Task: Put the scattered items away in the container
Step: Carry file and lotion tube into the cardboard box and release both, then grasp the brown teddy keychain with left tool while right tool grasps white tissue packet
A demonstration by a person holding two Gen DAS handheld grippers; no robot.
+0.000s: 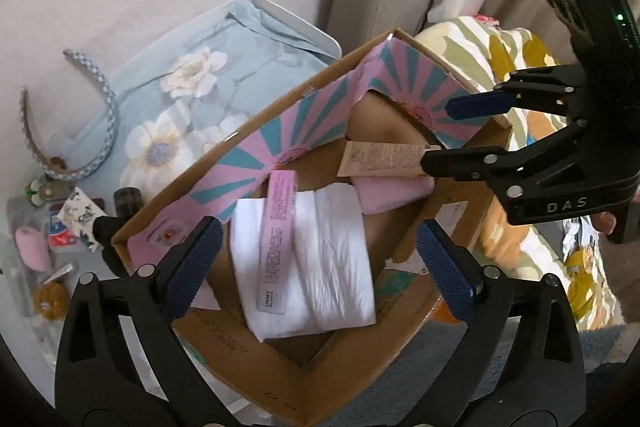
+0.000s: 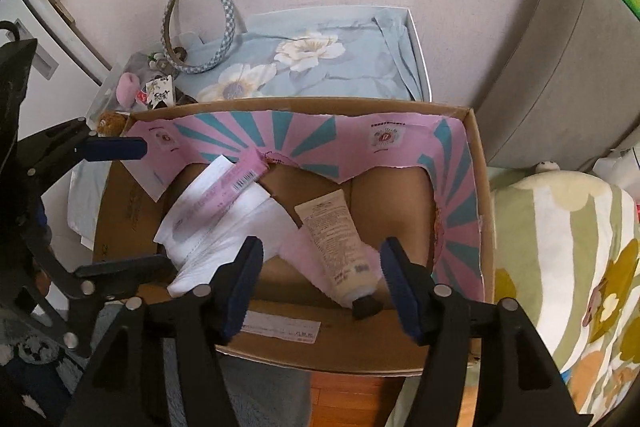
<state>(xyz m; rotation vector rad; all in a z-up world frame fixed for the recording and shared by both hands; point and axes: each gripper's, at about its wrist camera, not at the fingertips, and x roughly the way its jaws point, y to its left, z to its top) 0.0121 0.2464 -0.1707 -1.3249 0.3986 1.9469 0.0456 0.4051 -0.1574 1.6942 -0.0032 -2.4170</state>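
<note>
A cardboard box (image 2: 478,211) with a pink-and-teal lining is seen from above in both views, its near wall partly covered by the gripper fingers. Inside it a white folded pad (image 1: 316,263) is laid, and a pink tube (image 1: 276,247) rests across the pad. A cream tube (image 2: 334,247) lies tilted against the near wall, cap down; its black cap (image 2: 366,307) is touching the box edge. A pink soft item (image 1: 394,189) is tucked under the cream tube and is only partly shown.

The left gripper (image 1: 318,267) is held over the box with its fingers spread wide and nothing between them. The right gripper (image 2: 322,287) is likewise held over the near wall, fingers spread apart, with the cream tube's lower end seen between them; whether the tube is touched by either finger cannot be told.

Beyond the box a floral blue cloth (image 2: 304,67) is draped over a white tray (image 2: 420,55). A headband (image 2: 200,35) stands at the cloth's far corner. A cluster of small items (image 1: 48,223) lies beside the box; a pink fuzzy thing and a brown plush are made out there, the rest being too small or blurred to name. A grey cushion (image 2: 568,67) and a flowered blanket (image 2: 580,267) are cut off at the frame edge.
</note>
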